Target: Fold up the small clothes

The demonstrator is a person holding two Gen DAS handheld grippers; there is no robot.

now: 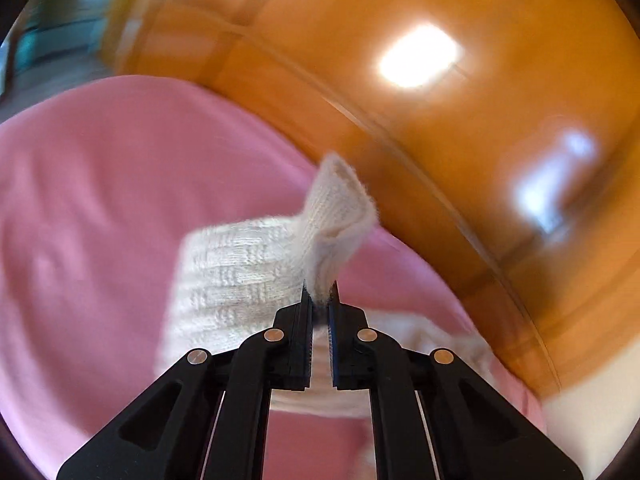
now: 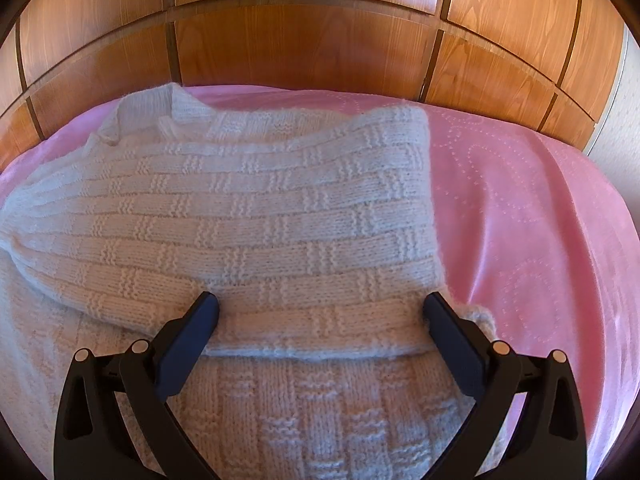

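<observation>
A small white knitted sweater (image 2: pixel 256 216) lies on a pink bedspread (image 2: pixel 520 200), with one part folded over the rest. My right gripper (image 2: pixel 320 308) is open, its fingers resting on the folded knit near its front edge, holding nothing. My left gripper (image 1: pixel 320 296) is shut on a ribbed cuff or edge of the sweater (image 1: pixel 336 208), which stands up from the jaws above the rest of the knit (image 1: pixel 232 272). The left wrist view is blurred by motion.
A wooden panelled headboard (image 2: pixel 304 40) runs along the far side of the bed and also shows in the left wrist view (image 1: pixel 440 120). A pale wall (image 2: pixel 624 128) is at the far right.
</observation>
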